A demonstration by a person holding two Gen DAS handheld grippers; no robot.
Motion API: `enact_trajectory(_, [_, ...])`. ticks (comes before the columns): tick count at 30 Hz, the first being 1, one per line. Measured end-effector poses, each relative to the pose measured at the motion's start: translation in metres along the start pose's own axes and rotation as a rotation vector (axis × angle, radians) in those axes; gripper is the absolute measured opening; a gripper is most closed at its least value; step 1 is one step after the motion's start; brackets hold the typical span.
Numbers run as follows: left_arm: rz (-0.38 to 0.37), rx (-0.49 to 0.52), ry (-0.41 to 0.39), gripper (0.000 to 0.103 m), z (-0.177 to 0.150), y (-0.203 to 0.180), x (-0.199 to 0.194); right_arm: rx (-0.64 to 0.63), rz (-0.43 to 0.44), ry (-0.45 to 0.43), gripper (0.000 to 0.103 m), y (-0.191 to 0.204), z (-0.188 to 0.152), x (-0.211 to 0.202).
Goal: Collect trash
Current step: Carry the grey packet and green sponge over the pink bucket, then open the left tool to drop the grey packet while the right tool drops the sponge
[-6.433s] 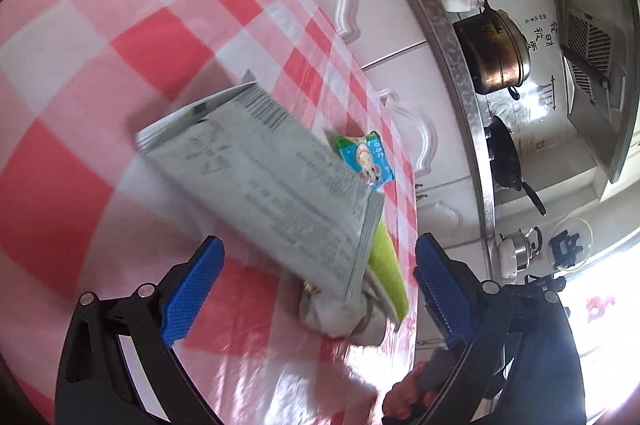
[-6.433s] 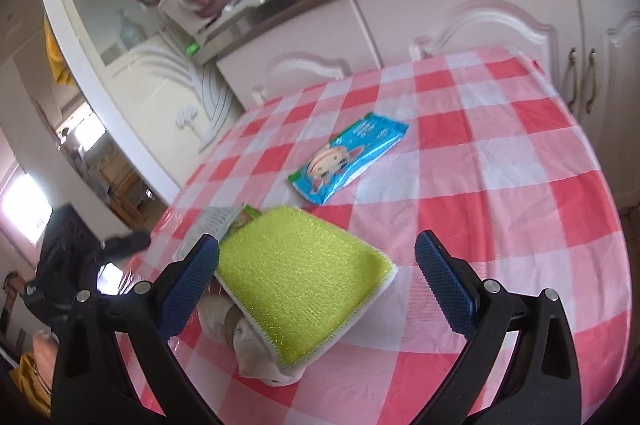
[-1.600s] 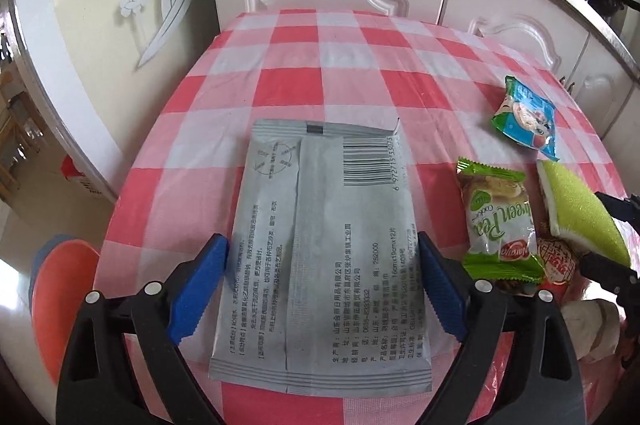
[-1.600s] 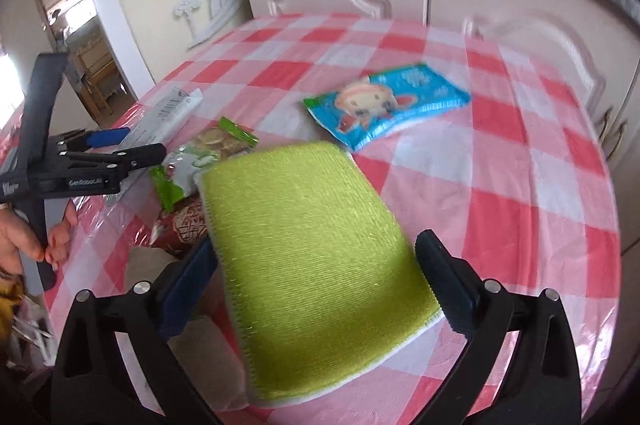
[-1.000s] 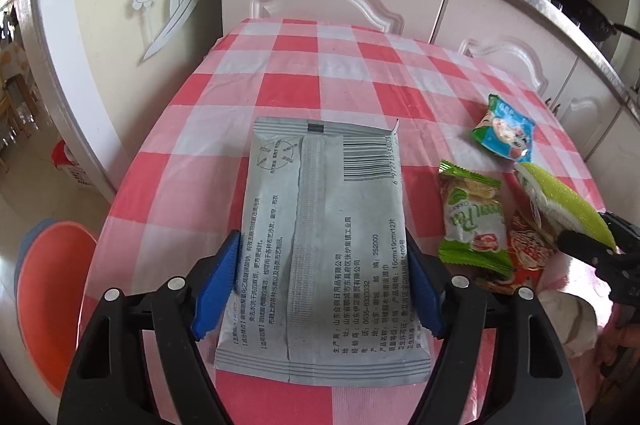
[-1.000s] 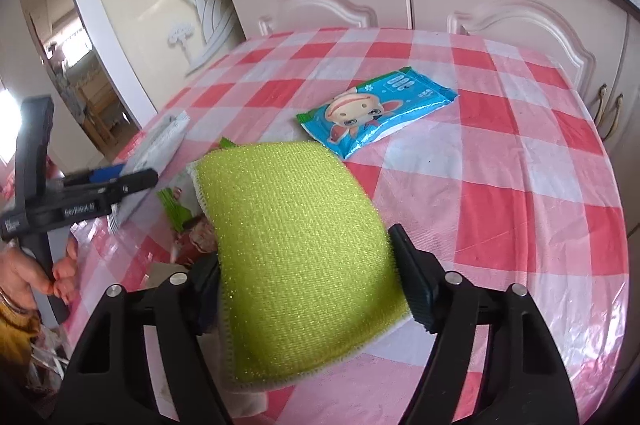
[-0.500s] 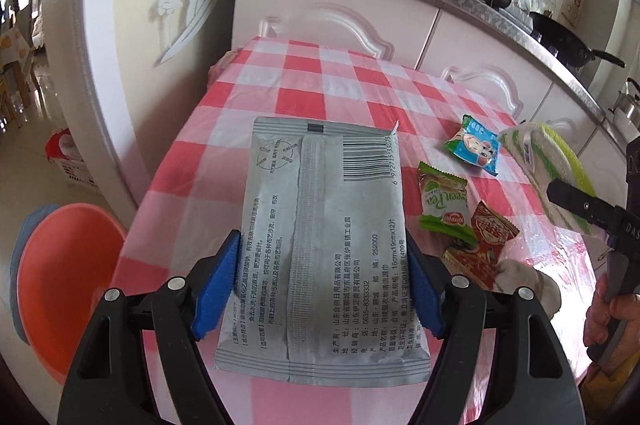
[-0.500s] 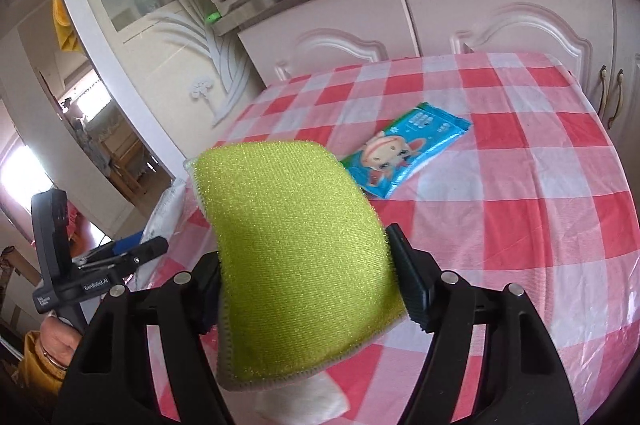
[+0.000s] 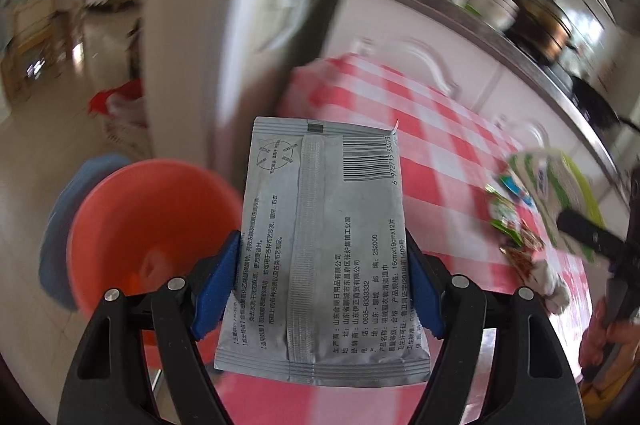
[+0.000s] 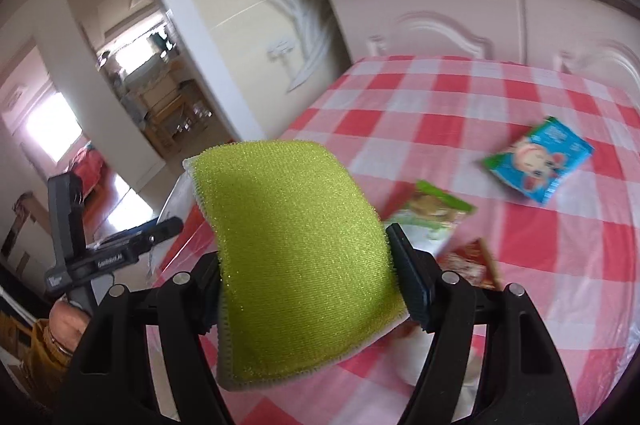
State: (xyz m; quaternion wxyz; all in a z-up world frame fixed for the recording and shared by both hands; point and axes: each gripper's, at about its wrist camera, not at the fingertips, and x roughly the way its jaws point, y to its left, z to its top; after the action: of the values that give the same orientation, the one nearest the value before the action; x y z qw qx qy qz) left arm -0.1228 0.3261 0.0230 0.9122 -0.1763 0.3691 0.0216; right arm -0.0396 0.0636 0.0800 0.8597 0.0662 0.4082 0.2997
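My left gripper (image 9: 320, 285) is shut on a grey foil packet (image 9: 324, 225) and holds it in the air beside the table's left edge, partly over an orange basin (image 9: 148, 225) on the floor. My right gripper (image 10: 308, 273) is shut on a green sponge (image 10: 296, 249), lifted above the red-checked table (image 10: 500, 113). On the table lie a blue wet-wipe pack (image 10: 538, 159), a green snack wrapper (image 10: 432, 209), a red wrapper (image 10: 468, 263) and a crumpled white tissue (image 10: 416, 365). The left gripper shows in the right wrist view (image 10: 120, 249).
A blue basin (image 9: 60, 225) sits under the orange one. White cabinets (image 10: 460, 21) with a steel counter stand behind the table. A white pillar (image 9: 188, 25) rises left of the table. The right gripper with the sponge shows at the left wrist view's right edge (image 9: 580, 229).
Both grippers have swung left with their loads. The grey packet has left the tabletop area and now hangs near the orange basin. The sponge has risen and moved toward the table's left side.
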Motion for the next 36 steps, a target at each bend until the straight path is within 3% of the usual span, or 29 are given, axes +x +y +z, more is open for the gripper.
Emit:
enact_trajectory(9, [0.074, -0.201, -0.016, 0.076, -0.006, 0.089, -0.007, -0.194, 0.057, 0.114, 0.072, 0.086, 0.011, 0.066])
enact_trajectory(17, [0.092, -0.324, -0.004, 0.076, -0.018, 0.136, 0.002, -0.37, 0.056, 0.196, 0.072, 0.152, 0.021, 0.13])
enact_trajectory(28, [0.125, -0.373, 0.016, 0.076, -0.026, 0.164, 0.016, -0.591, -0.013, 0.295, 0.074, 0.206, 0.001, 0.197])
enact_trajectory(36, [0.139, -0.356, 0.023, 0.077, -0.023, 0.161, 0.027, -0.64, -0.053, 0.317, 0.087, 0.213, -0.004, 0.22])
